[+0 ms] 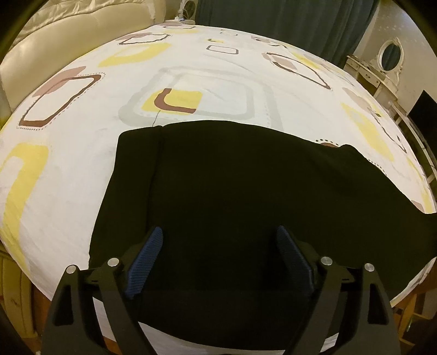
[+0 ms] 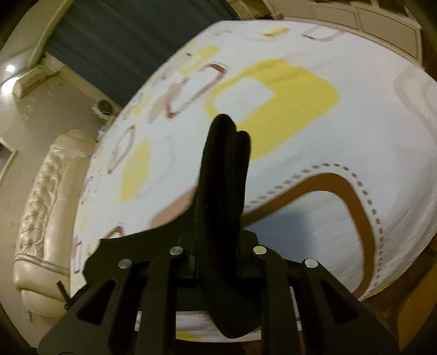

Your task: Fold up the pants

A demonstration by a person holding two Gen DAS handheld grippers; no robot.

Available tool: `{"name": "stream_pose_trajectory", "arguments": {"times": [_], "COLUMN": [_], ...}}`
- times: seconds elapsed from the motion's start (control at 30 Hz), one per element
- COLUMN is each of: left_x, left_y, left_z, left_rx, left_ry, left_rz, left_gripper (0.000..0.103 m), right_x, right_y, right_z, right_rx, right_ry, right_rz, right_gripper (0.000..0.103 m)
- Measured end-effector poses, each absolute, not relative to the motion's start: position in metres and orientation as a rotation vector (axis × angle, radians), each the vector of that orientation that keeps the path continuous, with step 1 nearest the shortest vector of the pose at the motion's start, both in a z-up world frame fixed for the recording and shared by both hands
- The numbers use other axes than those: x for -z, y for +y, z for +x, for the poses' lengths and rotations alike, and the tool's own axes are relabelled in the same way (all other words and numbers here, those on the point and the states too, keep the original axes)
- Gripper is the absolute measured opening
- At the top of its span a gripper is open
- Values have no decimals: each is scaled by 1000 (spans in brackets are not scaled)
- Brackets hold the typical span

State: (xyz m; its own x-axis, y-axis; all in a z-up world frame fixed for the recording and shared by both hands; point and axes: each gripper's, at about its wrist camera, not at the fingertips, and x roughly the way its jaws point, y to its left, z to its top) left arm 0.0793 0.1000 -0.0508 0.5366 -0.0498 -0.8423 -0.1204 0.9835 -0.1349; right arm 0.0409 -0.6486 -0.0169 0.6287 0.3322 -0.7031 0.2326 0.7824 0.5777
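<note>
The right gripper point(image 2: 228, 131) pinches only a narrow fold of the black pants point(image 1: 232, 191) while the left gripper point(image 1: 218, 245) hangs wide open over them, so the cloth could slip free or drag crooked across the bed sheet point(image 1: 82, 153)

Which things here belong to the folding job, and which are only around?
Belonging to the job:
- black pants
- left gripper, open above them
- right gripper, shut on black fabric

Only around:
- patterned bedsheet
- cream sofa
- curtain
- oval mirror

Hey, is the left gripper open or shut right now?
Open. The left gripper has its blue-padded fingers spread wide apart above the black pants, and no cloth is pinched between them.
</note>
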Motion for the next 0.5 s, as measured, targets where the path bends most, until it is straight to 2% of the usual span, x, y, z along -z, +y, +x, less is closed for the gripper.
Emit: {"name": "stream_pose_trajectory", "arguments": {"times": [0.23, 0.5], "left_x": [52, 54], "left_y": [100, 101], "left_z": [79, 80], "left_rx": [-32, -28], "left_ry": [1004, 1005], "left_rz": [-186, -201], "left_gripper": [86, 87], "right_x": [-26, -34], "right_y": [-573, -471], "right_z": [50, 69], "right_rx": [-138, -199], "right_ry": [865, 875], "right_rz": [622, 489], "right_gripper": [16, 16]}}
